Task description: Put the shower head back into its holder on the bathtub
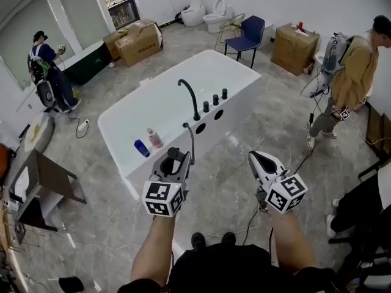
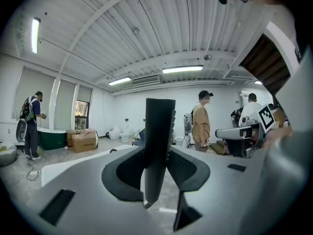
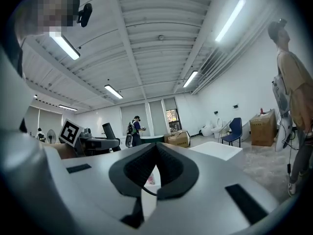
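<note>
left gripper [image 2: 157, 155] jaws are clamped on the black shower head [image 2: 159, 131], which pokes out past the tips. right gripper [image 3: 156, 148] is pinched shut, nothing in it. both are held just off the near long side of the white bathtub [image 1: 235, 99]. the shower head is beside that side, apart from the round holes [image 1: 200, 127] and black faucet [image 1: 190, 96] on the rim.

Black shower head [image 2: 159, 146], upright, in left tool [image 2: 156, 169]
</note>
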